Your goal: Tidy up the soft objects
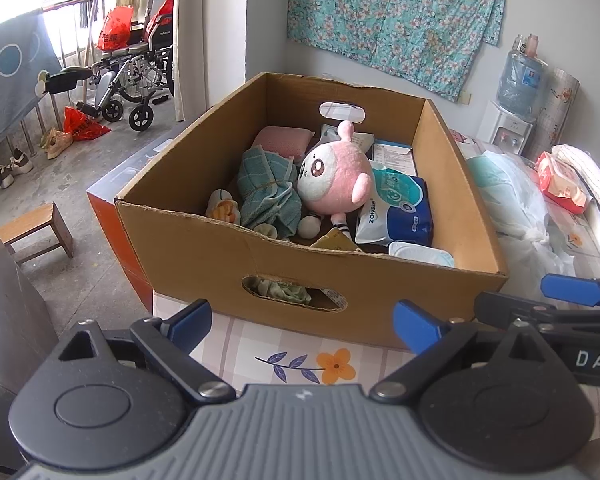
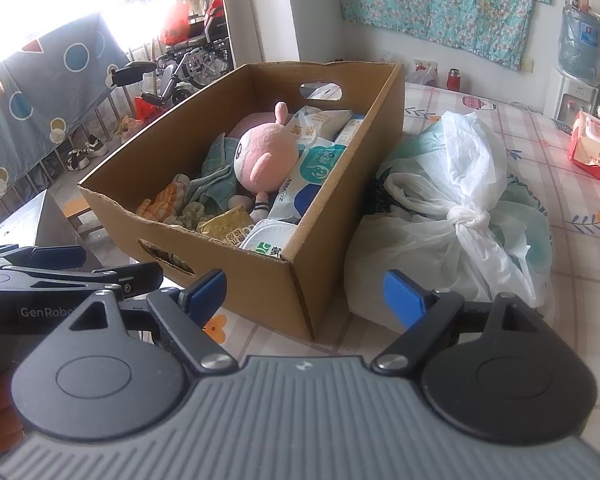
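Both my grippers sit at the table's near edge, short of the box (image 1: 228, 252). Left gripper (image 1: 304, 326) jaws wide apart, nothing between them, aimed at the box's near wall with the handle slot. Right gripper (image 2: 304, 294) also spread wide and empty, pointed at the box's near right corner. Plush (image 1: 334, 176) lies mid-box, touching the towel (image 1: 266, 190) on its left and the wipes pack (image 1: 398, 210) on its right. Tied bag (image 2: 460, 216) sits against the box's right wall; bare tablecloth (image 2: 580, 280) beyond it. Box's left side overhangs the table edge.
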Demonstrator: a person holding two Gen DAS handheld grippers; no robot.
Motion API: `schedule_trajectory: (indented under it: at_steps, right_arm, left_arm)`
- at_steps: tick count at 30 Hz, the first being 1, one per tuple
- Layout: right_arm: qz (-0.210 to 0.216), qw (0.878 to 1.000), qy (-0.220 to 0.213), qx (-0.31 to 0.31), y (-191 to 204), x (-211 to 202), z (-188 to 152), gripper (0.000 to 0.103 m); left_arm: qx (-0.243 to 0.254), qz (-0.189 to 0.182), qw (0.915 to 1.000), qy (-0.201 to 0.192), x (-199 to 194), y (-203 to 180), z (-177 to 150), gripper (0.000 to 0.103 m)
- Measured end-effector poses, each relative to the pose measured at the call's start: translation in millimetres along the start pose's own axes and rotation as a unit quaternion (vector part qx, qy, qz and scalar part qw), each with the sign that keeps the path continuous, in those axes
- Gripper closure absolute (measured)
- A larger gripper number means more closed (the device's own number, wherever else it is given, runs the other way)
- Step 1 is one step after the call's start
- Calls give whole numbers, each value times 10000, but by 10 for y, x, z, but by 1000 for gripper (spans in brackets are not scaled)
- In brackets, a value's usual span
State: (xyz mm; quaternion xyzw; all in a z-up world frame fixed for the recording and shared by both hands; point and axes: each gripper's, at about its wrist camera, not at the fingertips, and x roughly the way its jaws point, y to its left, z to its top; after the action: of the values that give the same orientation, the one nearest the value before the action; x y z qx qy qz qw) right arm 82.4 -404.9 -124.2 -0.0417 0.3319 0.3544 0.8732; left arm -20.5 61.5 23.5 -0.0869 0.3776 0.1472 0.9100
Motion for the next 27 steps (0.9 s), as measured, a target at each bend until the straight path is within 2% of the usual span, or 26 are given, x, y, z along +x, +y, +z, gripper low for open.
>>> schedule_trajectory:
  at_steps: [27]
  right_arm:
    - [16, 10000, 51, 16, 2, 37, 9, 17]
  left_arm:
    - [-9, 14, 10000, 51, 16, 45, -21, 6]
